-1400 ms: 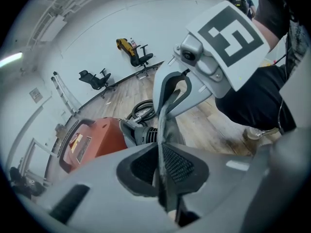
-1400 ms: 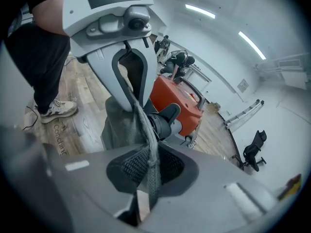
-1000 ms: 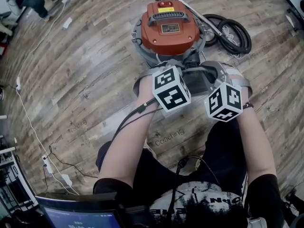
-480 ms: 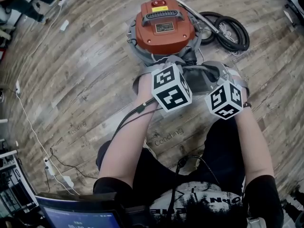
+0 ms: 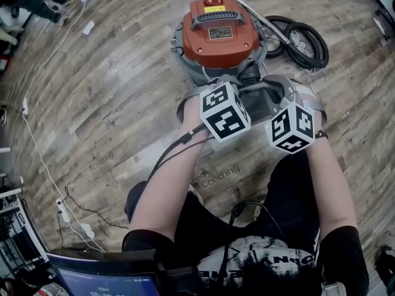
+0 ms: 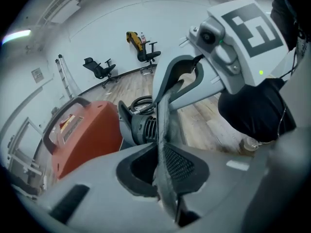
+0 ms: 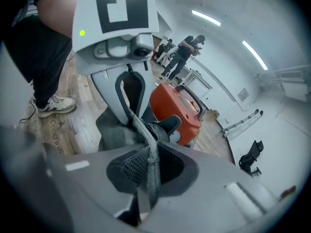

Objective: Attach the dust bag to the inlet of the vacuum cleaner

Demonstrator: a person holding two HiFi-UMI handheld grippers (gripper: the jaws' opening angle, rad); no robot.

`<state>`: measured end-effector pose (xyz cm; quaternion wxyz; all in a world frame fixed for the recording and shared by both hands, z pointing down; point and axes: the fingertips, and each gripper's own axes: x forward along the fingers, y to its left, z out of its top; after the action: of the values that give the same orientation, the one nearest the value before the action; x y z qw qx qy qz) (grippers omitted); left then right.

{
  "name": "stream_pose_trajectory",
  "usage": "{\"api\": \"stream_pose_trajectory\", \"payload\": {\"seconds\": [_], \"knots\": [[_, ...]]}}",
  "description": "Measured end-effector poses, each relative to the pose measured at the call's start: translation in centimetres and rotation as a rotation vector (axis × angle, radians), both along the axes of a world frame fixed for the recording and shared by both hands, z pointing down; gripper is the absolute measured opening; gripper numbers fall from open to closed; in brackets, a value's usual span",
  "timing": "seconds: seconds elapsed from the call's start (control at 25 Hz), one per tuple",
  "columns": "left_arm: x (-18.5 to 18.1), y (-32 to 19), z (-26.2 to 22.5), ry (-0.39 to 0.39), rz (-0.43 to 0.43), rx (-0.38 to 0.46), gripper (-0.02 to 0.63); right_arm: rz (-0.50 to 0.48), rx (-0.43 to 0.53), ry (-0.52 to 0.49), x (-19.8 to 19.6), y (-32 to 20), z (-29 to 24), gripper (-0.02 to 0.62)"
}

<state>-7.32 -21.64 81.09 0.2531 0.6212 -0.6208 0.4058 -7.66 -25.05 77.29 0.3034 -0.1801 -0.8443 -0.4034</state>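
The mesh pads [image 6: 182, 164] of the left gripper [image 6: 162, 152] are closing on a narrow fold of the grey bag [image 6: 163, 115]; the cloth runs straight up between them, pinched flat. The right gripper [image 7: 148, 161] has its pads [image 7: 130, 166] almost together on another fold of the same bag [image 7: 114, 130], so there are two grippers and two grips on one bag. In the head view the bag [image 5: 264, 100] hangs between the two grippers just in front of the person's knees, and its upper edge lies close to the black ribbed inlet [image 5: 249, 76] on the near side of the vacuum [image 5: 219, 42]. From the left gripper view the inlet [image 6: 141, 127] stands just behind the held cloth, and I cannot tell whether they touch. What the bag holds cannot be seen. There is one vacuum: an orange top with one black handle closes its steel drum, so the drum's inside is hidden. One black hose [image 5: 302, 42] lies coiled on the wood floor [image 5: 123, 91] to the right of the vacuum, with one metal wand [image 5: 259, 18] laid across it. Cables [image 5: 37, 159] trail over the floor at the left, and a laptop [image 5: 105, 279] sits at the lower left edge. Two office chairs [image 6: 99, 69] stand by the far wall.
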Motion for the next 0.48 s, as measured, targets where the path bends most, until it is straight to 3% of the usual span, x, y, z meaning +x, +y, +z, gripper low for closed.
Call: {"api": "stream_pose_trajectory", "payload": {"seconds": [0.16, 0.36, 0.48], "knots": [[-0.4, 0.3, 0.5, -0.017, -0.004, -0.014, 0.037, -0.030, 0.024, -0.016, 0.0, 0.7, -0.2, 0.029], [-0.4, -0.6, -0.4, -0.091, 0.029, 0.004, 0.041, -0.002, -0.047, -0.043, 1.3, -0.3, 0.5, 0.026], [-0.3, -1.2, -1.1, -0.081, 0.027, 0.032, 0.048, 0.026, -0.071, -0.033, 1.5, -1.0, 1.3, 0.025]]}}
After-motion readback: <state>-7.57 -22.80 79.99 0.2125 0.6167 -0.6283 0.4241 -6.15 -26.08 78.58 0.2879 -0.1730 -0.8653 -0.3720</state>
